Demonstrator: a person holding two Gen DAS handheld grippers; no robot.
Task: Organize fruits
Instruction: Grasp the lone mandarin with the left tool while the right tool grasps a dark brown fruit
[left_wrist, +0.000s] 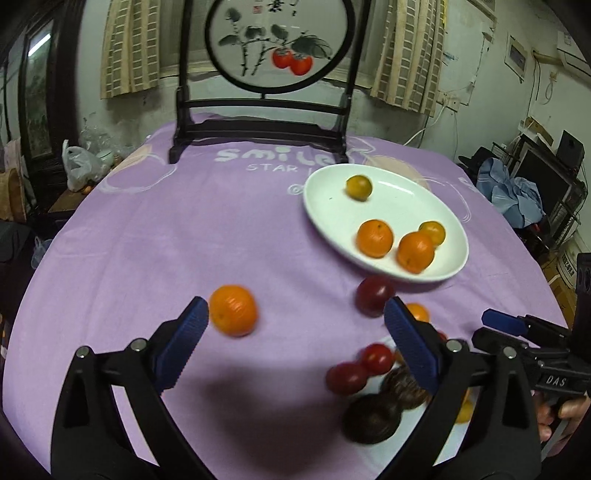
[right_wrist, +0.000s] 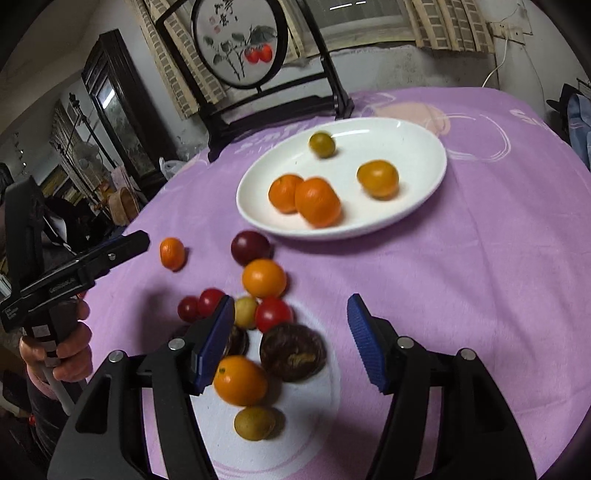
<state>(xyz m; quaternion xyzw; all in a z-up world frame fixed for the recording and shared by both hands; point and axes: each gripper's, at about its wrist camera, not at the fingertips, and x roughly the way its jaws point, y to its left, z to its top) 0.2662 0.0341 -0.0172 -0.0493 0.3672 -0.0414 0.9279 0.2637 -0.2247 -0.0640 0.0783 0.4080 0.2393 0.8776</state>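
Four fruits sit on white plate.

— What lies by the left jaws?
— An orange just beyond the left pad; plate ahead-right.
— The right jaws?
— Fruit pile at their left pad, plate ahead, all on the counter.

One white plate, four citrus fruits on it, two dark brown round fruits on the cloth.

Home room: curtains, purple tablecloth, painted screen.
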